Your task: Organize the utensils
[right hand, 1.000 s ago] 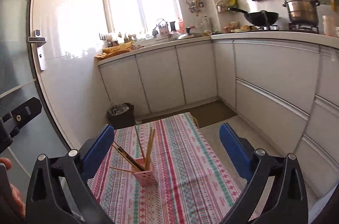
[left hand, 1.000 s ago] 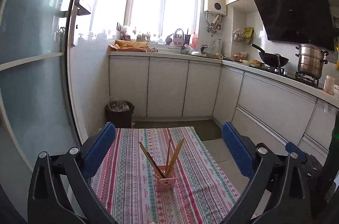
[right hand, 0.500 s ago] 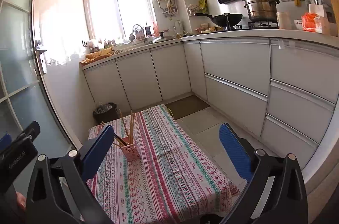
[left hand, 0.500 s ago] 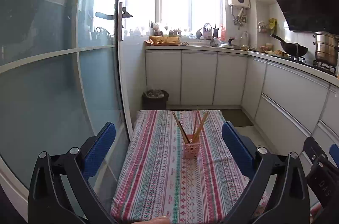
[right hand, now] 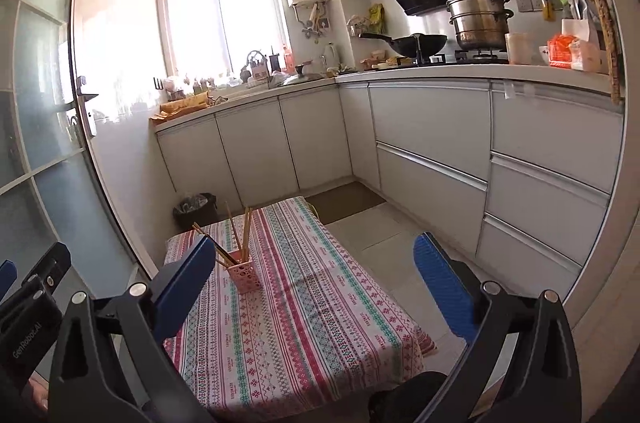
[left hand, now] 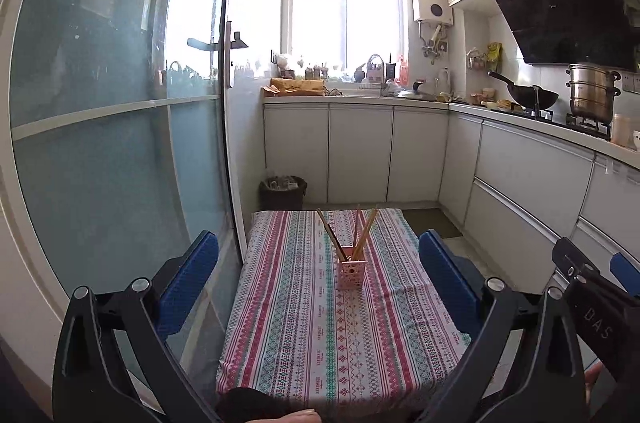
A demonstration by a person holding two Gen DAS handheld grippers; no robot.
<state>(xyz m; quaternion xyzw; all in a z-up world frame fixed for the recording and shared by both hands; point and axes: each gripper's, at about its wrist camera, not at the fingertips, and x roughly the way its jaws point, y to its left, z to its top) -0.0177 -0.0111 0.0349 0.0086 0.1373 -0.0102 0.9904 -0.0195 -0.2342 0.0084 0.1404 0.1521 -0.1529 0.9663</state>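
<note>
A pink perforated holder [left hand: 351,273] stands upright near the middle of a low table with a striped cloth [left hand: 296,335]. Several wooden chopsticks [left hand: 362,231] stick up out of it, fanned apart. The holder also shows in the right wrist view [right hand: 245,276] with the chopsticks [right hand: 240,229] in it. My left gripper [left hand: 318,283] is open and empty, held high and well back from the table. My right gripper [right hand: 314,281] is open and empty, also high and back, to the right of the left one.
A glass sliding door [left hand: 120,143] runs along the table's left. White cabinets [right hand: 432,151] and a counter with a wok [right hand: 416,43] and steamer pot [right hand: 478,21] line the right and back. A black bin [left hand: 282,191] stands beyond the table.
Both grippers have pulled up and back from the table, so the holder and table look smaller and farther. The holder and chopsticks have not moved.
</note>
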